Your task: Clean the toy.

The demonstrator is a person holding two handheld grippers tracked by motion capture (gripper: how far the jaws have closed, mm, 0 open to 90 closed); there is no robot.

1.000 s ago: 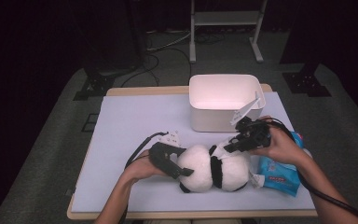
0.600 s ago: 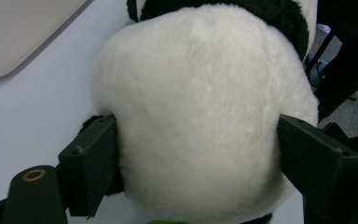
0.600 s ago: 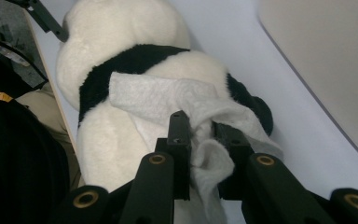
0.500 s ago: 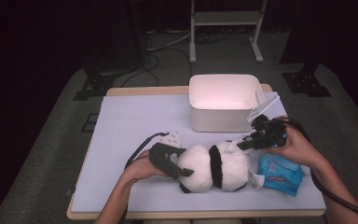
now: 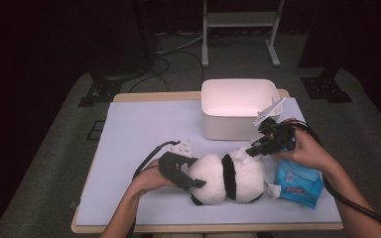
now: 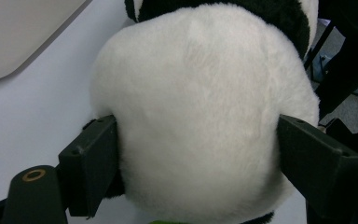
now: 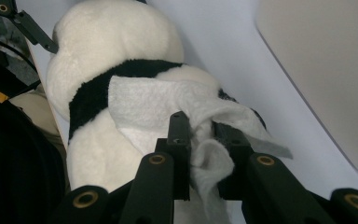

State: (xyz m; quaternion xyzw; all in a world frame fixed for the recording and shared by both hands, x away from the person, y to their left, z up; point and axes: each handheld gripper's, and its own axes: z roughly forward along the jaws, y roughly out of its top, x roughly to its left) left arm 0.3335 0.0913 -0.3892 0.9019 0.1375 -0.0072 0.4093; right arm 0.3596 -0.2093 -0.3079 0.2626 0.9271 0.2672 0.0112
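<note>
Wiping the panda plush with a tissue

I'm clamping the left gripper (image 5: 191,182) wide around the panda plush (image 5: 228,177), lying mid-table, to steady it, while the right gripper (image 7: 200,140) is pinching a tissue (image 7: 168,109) against its back to wipe.

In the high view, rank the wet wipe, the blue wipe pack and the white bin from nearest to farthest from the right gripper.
From the right gripper:
1. Wet wipe, pinched in its jaws, lying on the plush panda.
2. Blue wipe pack, just below the hand, at the table's right edge.
3. White bin, behind the gripper, toward the table's far side.
</note>
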